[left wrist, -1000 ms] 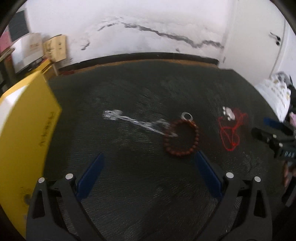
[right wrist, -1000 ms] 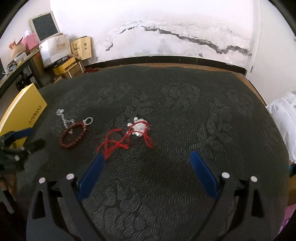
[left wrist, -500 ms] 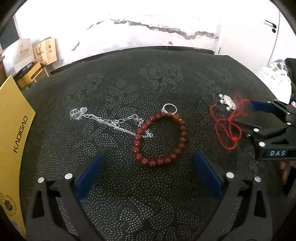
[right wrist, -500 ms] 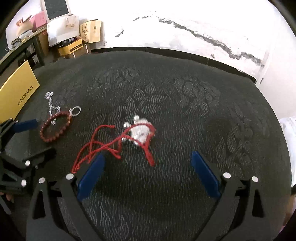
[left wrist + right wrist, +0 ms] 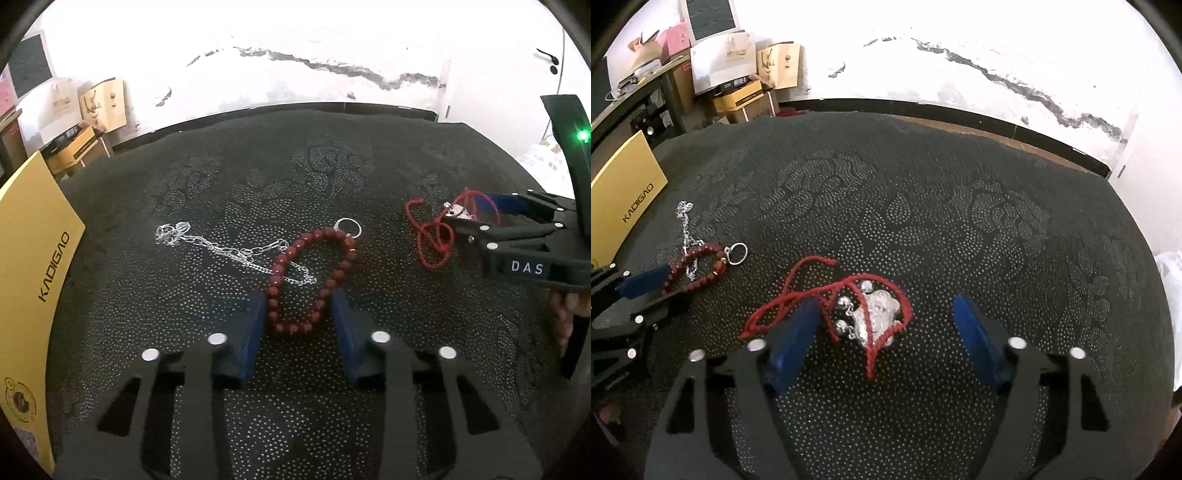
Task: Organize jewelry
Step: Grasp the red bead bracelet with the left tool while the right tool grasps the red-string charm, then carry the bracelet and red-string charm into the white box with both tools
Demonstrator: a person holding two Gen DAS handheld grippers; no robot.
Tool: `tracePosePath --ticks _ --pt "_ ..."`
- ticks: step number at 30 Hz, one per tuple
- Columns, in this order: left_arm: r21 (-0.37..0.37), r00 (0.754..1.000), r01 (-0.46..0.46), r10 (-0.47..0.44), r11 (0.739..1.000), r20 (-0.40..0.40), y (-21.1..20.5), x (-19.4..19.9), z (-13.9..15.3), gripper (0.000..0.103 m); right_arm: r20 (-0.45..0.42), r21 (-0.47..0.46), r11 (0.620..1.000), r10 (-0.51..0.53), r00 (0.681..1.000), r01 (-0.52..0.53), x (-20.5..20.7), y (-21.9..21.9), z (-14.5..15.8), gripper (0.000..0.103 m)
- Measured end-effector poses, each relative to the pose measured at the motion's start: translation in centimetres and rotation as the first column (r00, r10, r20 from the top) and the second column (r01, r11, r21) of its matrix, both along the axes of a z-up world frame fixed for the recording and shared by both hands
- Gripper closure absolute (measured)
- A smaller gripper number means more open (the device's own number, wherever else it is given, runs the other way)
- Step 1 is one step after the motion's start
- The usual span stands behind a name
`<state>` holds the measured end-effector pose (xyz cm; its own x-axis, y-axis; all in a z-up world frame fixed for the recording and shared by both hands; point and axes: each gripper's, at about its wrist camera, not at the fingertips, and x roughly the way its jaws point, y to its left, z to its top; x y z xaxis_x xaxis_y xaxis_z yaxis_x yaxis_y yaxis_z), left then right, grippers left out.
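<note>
Reddish-brown wooden beads strung as a bracelet lie squeezed into a narrow loop between the two blue pads of the left hand-held gripper, which are closing in on the loop's near end from either side. The beads look gathered and touched by the pads, though I cannot tell whether the grip is firm yet; the loop rests on the desk, which is covered in dark patterned cloth. A thin silver chain trails away ahead and to the left of this gripper, one stretch passing under the beads, so lifting the bracelet may drag the chain along. A small silver ring lies just beyond the far end of the loop, touching or nearly touching it.

The left gripper comes in low and nearly flat to the cloth, fingers pointing forward along the loop's length, probably so the pads can pinch the beads from both sides.

To its right, the right hand-held gripper sits spread wide over a red cord necklace bearing a silver pendant with small round bells. The pendant lies between the blue pads; the left pad rests on or against part of the cord, the right pad stands apart. It too is held low and tilted toward the cloth, seemingly set to close on the pendant.

Off to the far left of both grippers stands a yellow box printed KADIGAO, a likely place for the pieces.
</note>
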<state>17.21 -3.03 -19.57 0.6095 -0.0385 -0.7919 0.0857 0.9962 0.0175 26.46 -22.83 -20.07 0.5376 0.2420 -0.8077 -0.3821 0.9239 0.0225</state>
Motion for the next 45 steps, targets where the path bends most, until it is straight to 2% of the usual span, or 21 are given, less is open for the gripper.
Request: tracePosePath --ticks 1,3,4,7,8,9,14,28,37,45 --pt "0.002 1.0 -0.003 0.003 1.0 0.001 0.0 0.0 0.0 0.079 0.002 0.008 1.0 0.009 1.0 -0.009 0.0 0.0 0.1 0.045" --pt "0.003 1.0 -0.01 0.01 1.0 0.0 0.2 0.1 0.1 0.083 0.01 0.005 1.0 0.011 1.0 -0.011 -0.1 0.1 0.3 0.072" --pt "-0.001 1.0 -0.015 0.015 1.0 -0.001 0.3 0.1 0.1 0.087 0.011 0.0 1.0 0.01 1.0 -0.01 -0.1 0.1 0.3 0.074" --pt "-0.027 1.0 -0.009 0.008 1.0 -0.015 0.4 0.2 0.3 0.088 0.007 0.008 1.0 0.001 1.0 -0.001 -0.3 0.2 0.4 0.074" --pt "-0.027 1.0 -0.006 0.005 1.0 -0.015 0.4 0.2 0.4 0.095 0.003 0.012 1.0 -0.001 1.0 0.001 -0.4 0.2 0.4 0.075" --pt "-0.024 1.0 -0.002 0.002 1.0 -0.008 0.4 0.0 0.6 0.096 -0.002 0.019 1.0 -0.004 1.0 0.004 -0.4 0.1 0.5 0.075" --pt "-0.044 1.0 0.0 0.0 0.999 -0.009 0.3 -0.2 1.7 0.096 0.005 0.043 0.999 -0.014 1.0 0.013 -0.8 -0.1 1.4 0.075" --pt "-0.051 1.0 -0.016 0.018 0.999 0.025 1.5 -2.1 7.0 0.096 0.099 0.109 0.994 0.0 0.995 -0.011 -3.6 1.3 9.5 0.075" --pt "-0.065 0.996 -0.082 0.083 0.994 0.013 6.2 -5.1 12.0 0.096 0.143 0.117 0.992 0.035 0.989 -0.052 -7.1 5.6 15.7 0.075" --pt "-0.063 0.985 -0.167 0.17 0.984 0.034 13.9 -9.1 17.9 0.096 0.161 0.121 0.977 0.154 0.975 -0.175 -10.6 12.6 21.6 0.075"
